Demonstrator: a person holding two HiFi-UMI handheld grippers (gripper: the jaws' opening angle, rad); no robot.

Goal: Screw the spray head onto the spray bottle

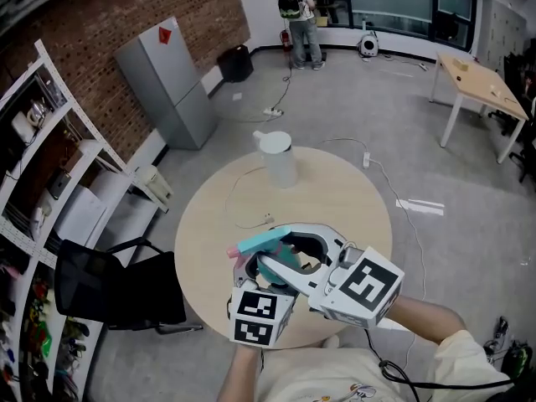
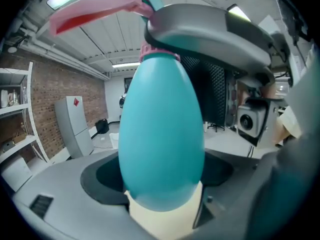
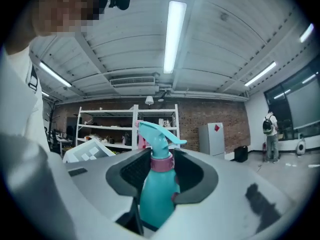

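We look down on a round pale wooden table [image 1: 335, 191] on a grey floor [image 1: 377, 99]. A white lidded jug [image 1: 276, 159] stands on its far side, with a thin cable [image 1: 247, 216] lying loose nearer us.

Over the near edge, both grippers hold the teal spray bottle [image 2: 160, 109] in the air. The left gripper [image 2: 162, 149] clamps the bottle's wide body. The right gripper [image 3: 161, 165] is closed on the pink collar of the spray head [image 3: 155, 134], which sits on the bottle's neck.

A black chair [image 1: 109, 287] is just beside the table on the left. Past it, white shelves [image 1: 50, 141] and a grey refrigerator [image 1: 172, 82] stand along a brick wall [image 1: 126, 15]. A person with a backpack [image 1: 297, 19] stands far off, and a wooden desk [image 1: 481, 82] is at the upper right. Strip lights [image 3: 172, 34] run along the ceiling.
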